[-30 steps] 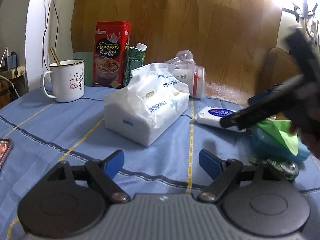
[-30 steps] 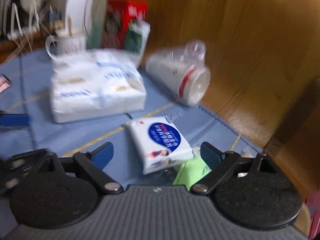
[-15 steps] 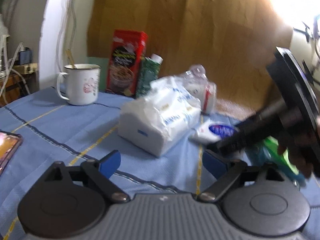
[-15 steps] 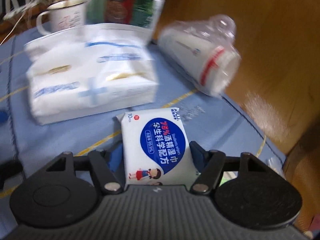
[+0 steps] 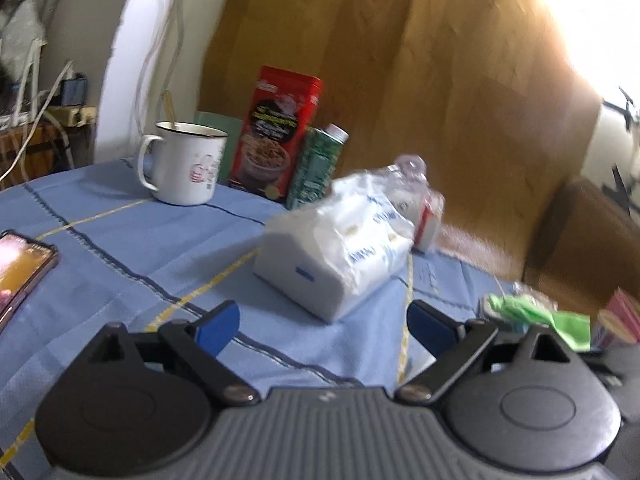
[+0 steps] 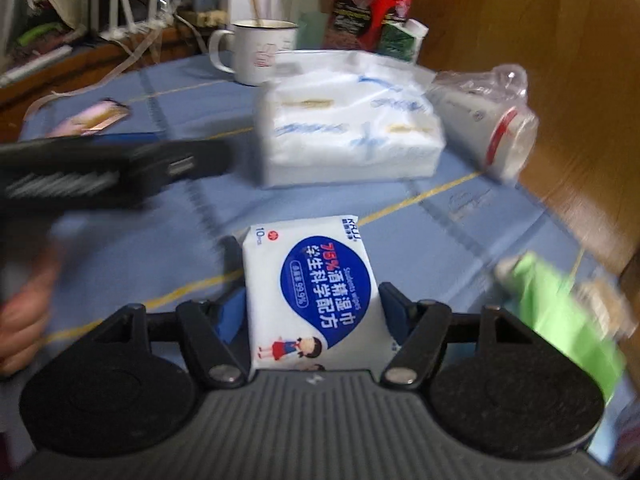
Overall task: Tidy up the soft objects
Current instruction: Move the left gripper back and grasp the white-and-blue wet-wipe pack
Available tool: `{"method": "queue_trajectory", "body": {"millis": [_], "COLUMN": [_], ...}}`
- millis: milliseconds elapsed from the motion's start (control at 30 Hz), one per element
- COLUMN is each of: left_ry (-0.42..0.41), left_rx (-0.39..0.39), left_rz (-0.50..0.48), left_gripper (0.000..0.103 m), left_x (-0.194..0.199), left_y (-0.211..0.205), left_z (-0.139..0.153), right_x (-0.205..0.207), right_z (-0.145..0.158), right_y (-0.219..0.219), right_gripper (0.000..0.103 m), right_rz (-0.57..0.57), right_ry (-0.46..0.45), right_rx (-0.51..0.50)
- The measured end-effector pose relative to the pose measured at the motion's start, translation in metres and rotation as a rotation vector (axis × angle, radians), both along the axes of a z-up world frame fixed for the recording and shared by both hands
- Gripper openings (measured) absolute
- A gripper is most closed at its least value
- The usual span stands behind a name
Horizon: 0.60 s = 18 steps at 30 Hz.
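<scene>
My right gripper is shut on a small white wet-wipe pack with a blue label, held above the blue tablecloth. A large white tissue pack lies ahead of it; it also shows in the left wrist view. My left gripper is open and empty, held above the cloth short of the tissue pack. It appears blurred at the left of the right wrist view.
A white mug, a red tin and a green carton stand at the back. A bagged stack of cups lies by the wooden wall. A phone lies left. Green wrapping lies right.
My right gripper closed on the wet-wipe pack and lifted it off the cloth. My left gripper swung left and back, so the right gripper left its view.
</scene>
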<state>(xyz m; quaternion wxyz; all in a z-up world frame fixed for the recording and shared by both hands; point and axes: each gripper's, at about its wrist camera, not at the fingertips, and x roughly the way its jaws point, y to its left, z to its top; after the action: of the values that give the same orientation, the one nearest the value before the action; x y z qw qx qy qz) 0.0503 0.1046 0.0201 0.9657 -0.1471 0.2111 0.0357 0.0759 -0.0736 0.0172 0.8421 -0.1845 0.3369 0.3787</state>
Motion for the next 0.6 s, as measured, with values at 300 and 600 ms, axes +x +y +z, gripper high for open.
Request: {"method": "queue_trajectory", "body": {"millis": [300,600], "left_ry": [0.04,0.096], "left_rx": [0.101,-0.101], "left_rz": [-0.071,-0.298], "left_gripper": [0.094,0.081], "left_x": [0.006,-0.015], "left_y": [-0.021,-0.031], "left_z": [-0.001,0.0], "right_x": [-0.062,-0.094], "right_z": [-0.012,-0.015], "right_y": [-0.056,-0.113], "right_gripper": [0.073,0.088], "right_rz": [-0.084,-0.239], "right_ry": [-0.043,-0.032], "right_rx": [0.13,0.23]}}
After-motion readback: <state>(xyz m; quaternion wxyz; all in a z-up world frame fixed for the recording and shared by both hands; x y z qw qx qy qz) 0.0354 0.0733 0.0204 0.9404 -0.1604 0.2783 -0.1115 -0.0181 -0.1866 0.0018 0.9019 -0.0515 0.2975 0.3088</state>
